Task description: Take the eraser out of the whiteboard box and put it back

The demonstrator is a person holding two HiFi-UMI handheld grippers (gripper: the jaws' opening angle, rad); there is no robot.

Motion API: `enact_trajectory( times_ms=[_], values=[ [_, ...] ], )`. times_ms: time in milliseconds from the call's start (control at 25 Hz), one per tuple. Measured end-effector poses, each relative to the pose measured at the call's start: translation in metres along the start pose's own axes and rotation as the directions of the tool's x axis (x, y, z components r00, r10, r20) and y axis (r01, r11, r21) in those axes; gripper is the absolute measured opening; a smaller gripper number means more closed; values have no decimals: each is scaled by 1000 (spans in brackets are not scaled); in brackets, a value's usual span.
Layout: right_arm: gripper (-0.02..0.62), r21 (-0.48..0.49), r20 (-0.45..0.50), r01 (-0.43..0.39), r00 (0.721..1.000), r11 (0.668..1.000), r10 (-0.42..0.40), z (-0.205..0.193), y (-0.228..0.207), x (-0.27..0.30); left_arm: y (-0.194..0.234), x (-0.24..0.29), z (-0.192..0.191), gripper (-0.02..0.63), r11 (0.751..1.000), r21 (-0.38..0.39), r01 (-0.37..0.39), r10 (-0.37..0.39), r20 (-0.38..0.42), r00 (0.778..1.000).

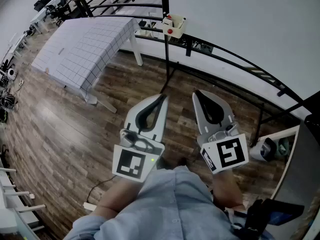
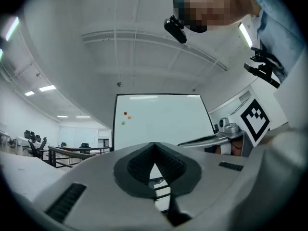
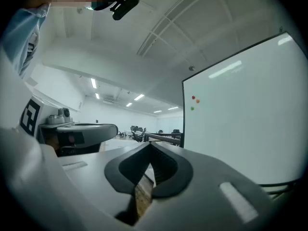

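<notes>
1. The left hand-held gripper [image 1: 160, 98] has its jaws closed tip to tip with nothing between them. It hangs at lower centre of the head view.
2. Just beside it, the right hand-held gripper [image 1: 200, 95] is likewise shut and empty. Both sit over the wooden floor [image 1: 60, 129], well apart from the task's things.
3. Further out, the whiteboard box [image 1: 173, 25] hangs at the left edge of the whiteboard [image 1: 240, 29], at upper centre of the frame.
4. We judge that the eraser is inside that box. It is too small here to tell apart, though the red patch on the box may be part of it.
5. A worktop [image 1: 85, 44] under a gridded cloth stands at upper left and plays no part.
6. We expect the eraser to be light, with a stiff body and a soft felt face, not fragile and not very slippery.
7. We would take it across its two long hard sides, near the middle, with modest pressure.
8. The box looks small and lightly hung, so we would lift straight up without dragging on its walls.
</notes>
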State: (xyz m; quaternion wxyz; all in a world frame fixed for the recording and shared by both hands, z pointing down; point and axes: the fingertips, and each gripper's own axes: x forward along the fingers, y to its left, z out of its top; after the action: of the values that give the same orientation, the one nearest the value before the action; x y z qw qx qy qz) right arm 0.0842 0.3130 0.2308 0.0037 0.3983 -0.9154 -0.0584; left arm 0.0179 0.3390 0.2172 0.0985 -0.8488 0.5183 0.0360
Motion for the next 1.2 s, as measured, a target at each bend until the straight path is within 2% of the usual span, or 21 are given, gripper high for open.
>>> enact_trajectory(
  times_ms=[560,1000,1200],
  values=[
    [0,7,8,-13,1000,1000,13,-4,-19,-11,-16,16,-2,-2,1000,10,-7,7,1,1000],
    [2,76,39,-61,998,995,59,-11,-47,-21,-42,35,-5,-2,998,50,-31,33,-35,999],
    [2,93,29,-78,997,993,76,-18,-71,-11,-42,62,-12,-2,998,54,-41,44,-47,998]
  ],
)
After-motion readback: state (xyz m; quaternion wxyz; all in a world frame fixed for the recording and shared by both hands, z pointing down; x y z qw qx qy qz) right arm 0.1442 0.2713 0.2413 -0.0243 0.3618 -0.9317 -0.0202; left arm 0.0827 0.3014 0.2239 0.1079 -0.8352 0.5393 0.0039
